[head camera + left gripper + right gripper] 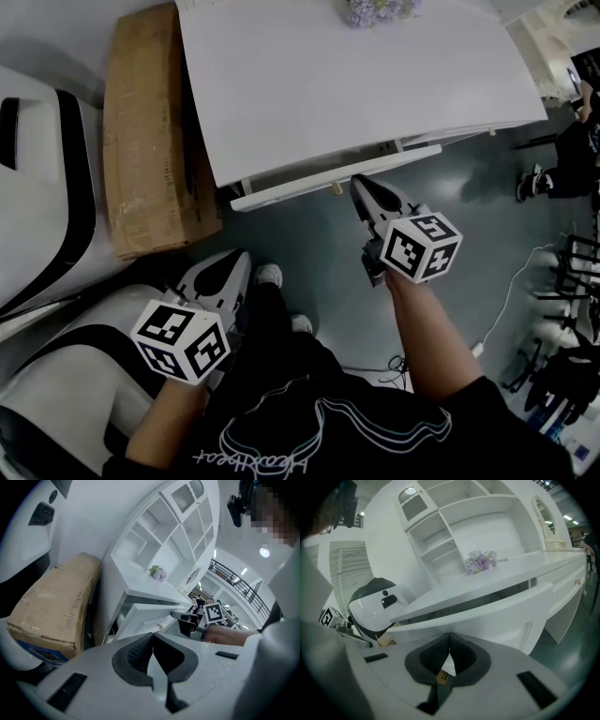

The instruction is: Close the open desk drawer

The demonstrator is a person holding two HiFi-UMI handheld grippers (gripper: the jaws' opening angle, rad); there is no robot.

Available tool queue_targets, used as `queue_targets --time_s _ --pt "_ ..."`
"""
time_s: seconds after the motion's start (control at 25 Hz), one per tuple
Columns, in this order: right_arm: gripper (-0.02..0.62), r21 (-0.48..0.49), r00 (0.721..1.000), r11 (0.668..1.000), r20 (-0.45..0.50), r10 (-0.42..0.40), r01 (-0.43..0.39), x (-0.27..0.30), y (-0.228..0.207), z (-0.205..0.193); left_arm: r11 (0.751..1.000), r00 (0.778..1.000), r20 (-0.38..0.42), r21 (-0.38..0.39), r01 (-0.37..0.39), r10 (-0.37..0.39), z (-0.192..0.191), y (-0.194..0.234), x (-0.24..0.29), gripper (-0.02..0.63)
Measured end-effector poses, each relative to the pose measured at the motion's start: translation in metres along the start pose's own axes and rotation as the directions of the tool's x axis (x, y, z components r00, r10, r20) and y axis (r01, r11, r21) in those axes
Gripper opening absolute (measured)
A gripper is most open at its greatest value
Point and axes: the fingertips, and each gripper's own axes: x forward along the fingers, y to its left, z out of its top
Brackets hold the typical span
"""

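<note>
The white desk (347, 75) has its drawer (319, 184) pulled out a little, with a dark gap showing above the drawer front (497, 609). My right gripper (359, 180) is shut and empty, its tips right at the drawer front beside a small knob (336, 187); whether they touch it I cannot tell. In the right gripper view the closed tips (450, 635) point at the drawer's face. My left gripper (239, 255) hangs low at the left, away from the desk, shut on nothing (152, 635). The drawer (145, 613) shows ahead of it.
A long cardboard box (150, 131) leans beside the desk's left end. A white and black chair shell (37, 187) stands at far left. Purple flowers (380, 11) sit on the desktop. A person (572, 150) and cables (506, 291) are at the right.
</note>
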Motion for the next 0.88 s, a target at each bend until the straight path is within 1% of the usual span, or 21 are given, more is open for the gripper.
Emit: queue_targets --time_s 0.44,0.88 --pt "0.006 0.002 1.000 1.000 0.016 -0.010 0.010 0.021 -0.005 0.017 1.000 1.000 -0.002 -0.004 -0.007 0.007 0.004 0.009 0.002 0.006" --pt "0.006 0.004 1.000 1.000 0.020 -0.003 0.003 0.023 -0.004 0.018 1.000 1.000 0.009 -0.004 -0.015 0.015 0.008 0.010 0.004 0.005"
